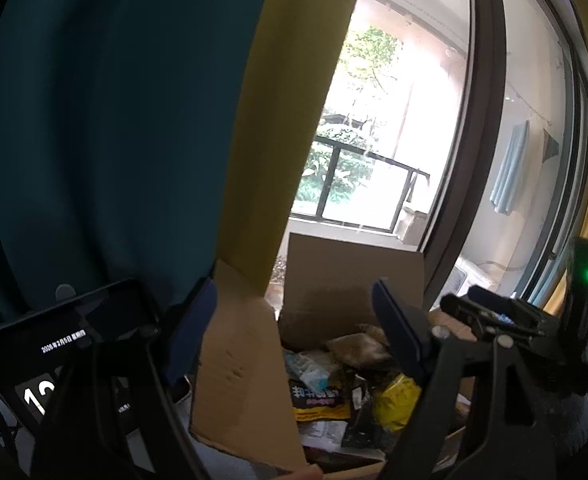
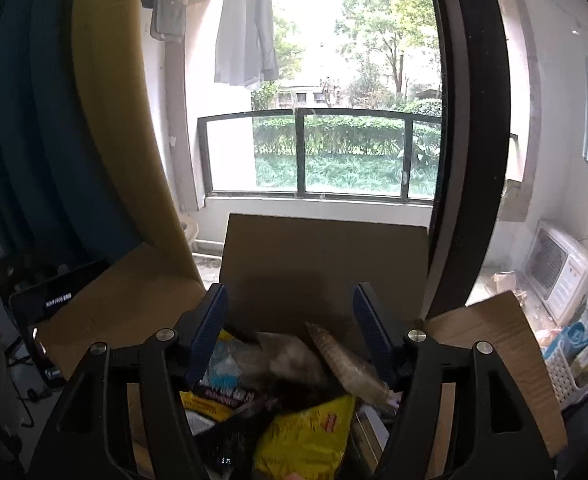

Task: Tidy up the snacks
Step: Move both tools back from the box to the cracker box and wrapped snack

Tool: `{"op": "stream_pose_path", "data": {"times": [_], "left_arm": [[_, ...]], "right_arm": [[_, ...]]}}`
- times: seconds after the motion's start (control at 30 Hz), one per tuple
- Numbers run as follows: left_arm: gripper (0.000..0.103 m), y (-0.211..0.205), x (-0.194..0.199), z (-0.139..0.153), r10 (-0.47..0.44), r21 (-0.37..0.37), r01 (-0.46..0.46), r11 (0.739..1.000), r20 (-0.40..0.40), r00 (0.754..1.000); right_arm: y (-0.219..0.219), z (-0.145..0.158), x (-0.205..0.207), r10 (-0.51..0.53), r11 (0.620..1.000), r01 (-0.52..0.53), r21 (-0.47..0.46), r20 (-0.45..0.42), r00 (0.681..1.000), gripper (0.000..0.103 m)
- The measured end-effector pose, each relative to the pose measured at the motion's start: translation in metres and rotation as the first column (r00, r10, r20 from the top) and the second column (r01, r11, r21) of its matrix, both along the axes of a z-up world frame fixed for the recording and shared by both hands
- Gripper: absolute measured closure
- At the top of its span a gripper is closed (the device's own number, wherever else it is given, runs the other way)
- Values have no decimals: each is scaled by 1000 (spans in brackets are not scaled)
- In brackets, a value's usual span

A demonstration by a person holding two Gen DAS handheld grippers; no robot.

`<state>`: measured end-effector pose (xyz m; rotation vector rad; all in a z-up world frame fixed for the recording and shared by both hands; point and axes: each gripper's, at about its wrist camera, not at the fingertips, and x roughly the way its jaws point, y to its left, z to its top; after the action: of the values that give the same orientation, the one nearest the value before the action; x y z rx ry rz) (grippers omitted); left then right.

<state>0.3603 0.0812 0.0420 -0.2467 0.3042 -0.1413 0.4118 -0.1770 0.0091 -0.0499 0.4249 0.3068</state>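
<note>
Behind a glass balcony door, we find the snack packets (image 2: 305, 432) piled inside an open cardboard box (image 2: 325, 256). Both left tongs (image 1: 294, 332) and right tongs (image 2: 290, 328) stand wide apart, empty. Packets look light, crinkly, slippery; we advise gripping a sealed edge.

Your left gripper (image 1: 294, 332) and right gripper (image 2: 290, 328) both hang over the cardboard box (image 2: 321, 256), tilted slightly down, fingers (image 2: 210, 328) spread apart and gripping nothing.

A home: laundry (image 2: 246, 40) hangs on the balcony beyond curtains (image 1: 106, 128).
</note>
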Motion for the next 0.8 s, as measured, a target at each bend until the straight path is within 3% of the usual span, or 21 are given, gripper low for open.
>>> {"op": "stream_pose_path", "data": {"times": [0.27,0.8], "left_arm": [[22,-22,-19,11,-47,33,46,998,37,998],[22,-61,-82,-2,-140,102,140,985,-5,990]], "right_arm": [[-13,6,-43,1,1000,-1,-12,-10,1000,35],[-33,4,-124,35,999,-34,23,-8,999,35]]}}
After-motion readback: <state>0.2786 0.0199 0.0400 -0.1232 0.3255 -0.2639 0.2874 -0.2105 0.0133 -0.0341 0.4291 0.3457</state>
